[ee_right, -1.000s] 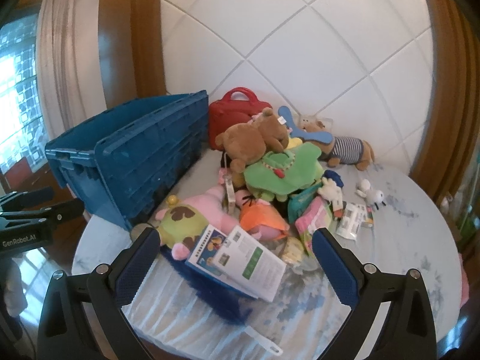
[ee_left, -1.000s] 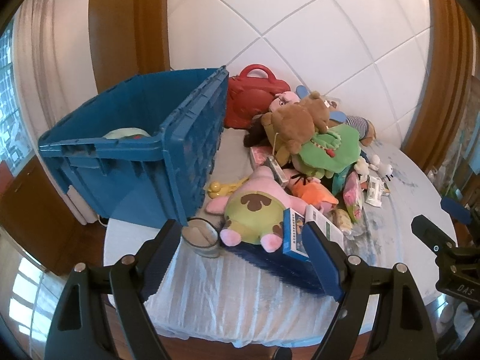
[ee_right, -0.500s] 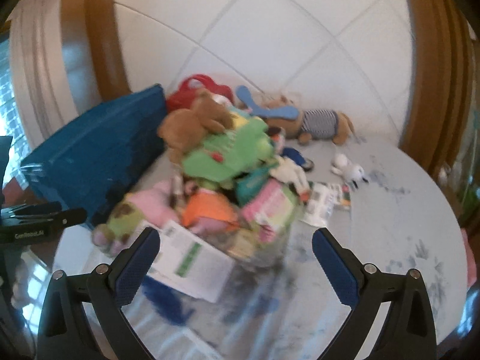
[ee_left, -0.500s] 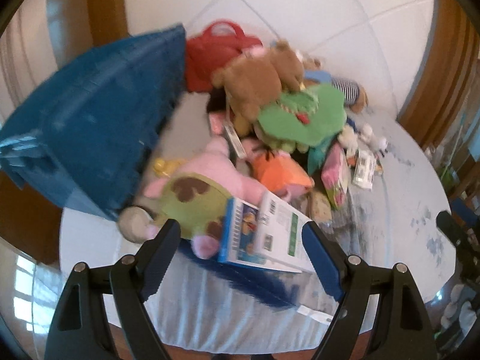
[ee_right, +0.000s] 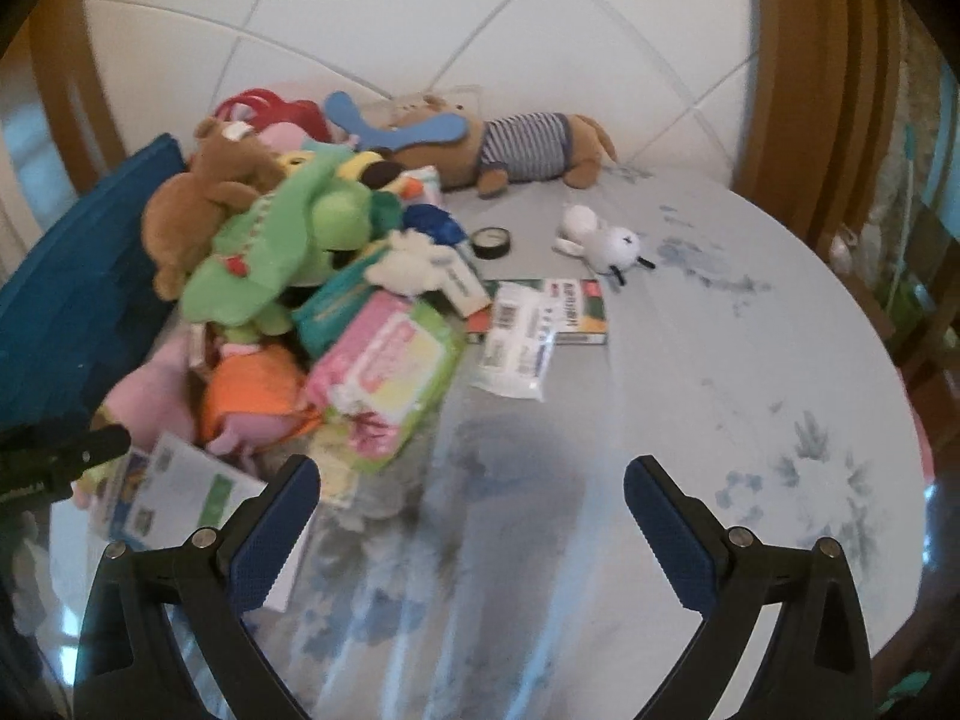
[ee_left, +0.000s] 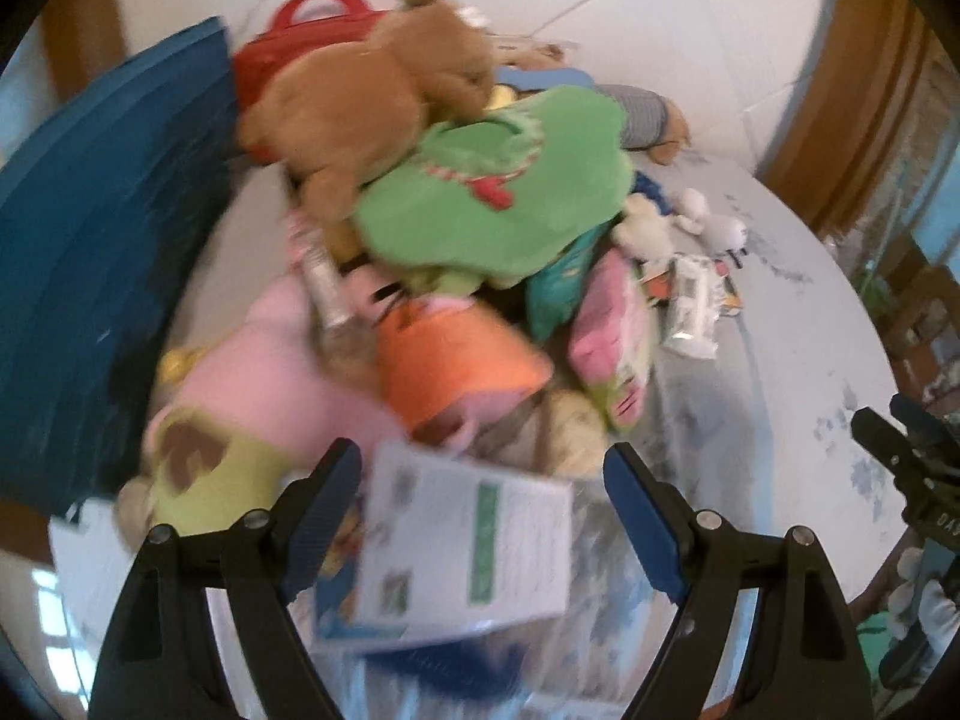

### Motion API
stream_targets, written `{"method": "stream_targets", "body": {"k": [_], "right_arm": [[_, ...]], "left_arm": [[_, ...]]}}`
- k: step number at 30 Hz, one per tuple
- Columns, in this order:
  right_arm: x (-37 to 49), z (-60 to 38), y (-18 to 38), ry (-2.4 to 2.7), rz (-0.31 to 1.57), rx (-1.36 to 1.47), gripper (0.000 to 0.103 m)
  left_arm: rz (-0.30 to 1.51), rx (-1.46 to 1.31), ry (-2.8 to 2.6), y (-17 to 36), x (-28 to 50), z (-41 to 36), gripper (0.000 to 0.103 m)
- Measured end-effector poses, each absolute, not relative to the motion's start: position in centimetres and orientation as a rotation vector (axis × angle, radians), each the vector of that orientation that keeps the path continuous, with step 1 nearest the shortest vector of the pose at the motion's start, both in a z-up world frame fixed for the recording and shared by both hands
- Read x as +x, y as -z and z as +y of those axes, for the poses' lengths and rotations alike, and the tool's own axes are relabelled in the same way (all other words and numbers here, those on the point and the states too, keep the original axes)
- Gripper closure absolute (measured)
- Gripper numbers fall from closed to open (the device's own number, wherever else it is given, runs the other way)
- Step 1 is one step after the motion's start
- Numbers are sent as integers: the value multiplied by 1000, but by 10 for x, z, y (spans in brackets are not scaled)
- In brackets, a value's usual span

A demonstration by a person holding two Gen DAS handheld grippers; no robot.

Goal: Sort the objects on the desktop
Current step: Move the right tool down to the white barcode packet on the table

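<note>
Where left claw [ee_left: 483,507] gapes, white box [ee_left: 465,540] between — untouched.

A fuzzy brown plush bear [ee_left: 372,84] is lying on soft green fleece cloth [ee_left: 510,192], both looking matt. The blue ribbed plastic crate [ee_left: 102,276] is showing a dull, moulded face. The white paper-card box [ee_left: 462,540] is looking smooth and faintly glossy. The pink-and-green wipes pack [ee_right: 390,372] is catching light on slick plastic film. The pale worktop [ee_right: 720,390] is wearing a smooth printed cloth. Each tool's blue pads [ee_right: 276,540] are looking finely ribbed against matt black plastic arms.
</note>
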State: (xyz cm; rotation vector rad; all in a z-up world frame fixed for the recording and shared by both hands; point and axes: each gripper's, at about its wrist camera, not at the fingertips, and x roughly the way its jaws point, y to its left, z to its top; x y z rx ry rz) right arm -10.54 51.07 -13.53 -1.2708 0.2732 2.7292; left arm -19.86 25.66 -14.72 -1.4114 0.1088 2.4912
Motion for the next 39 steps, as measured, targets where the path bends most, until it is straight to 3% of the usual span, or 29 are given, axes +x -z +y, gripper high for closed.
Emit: {"method": "stream_targets", "body": {"k": [11, 15, 24, 35, 39], "right_arm": [[-158, 563, 170, -2673, 341, -1343, 1], [-186, 580, 191, -2704, 345, -1438, 16], [-235, 601, 240, -2722, 393, -1553, 16], [-286, 585, 286, -2664, 463, -1593, 14], [-299, 574, 301, -2642, 383, -1637, 16]], "left_arm": [[145, -1457, -2462, 194, -253, 335, 20], [125, -1509, -2481, 216, -268, 361, 20], [116, -1600, -2491, 265, -295, 383, 20], [123, -1556, -2426, 278, -312, 396, 20], [126, -1550, -2402, 280, -314, 398, 23]]}}
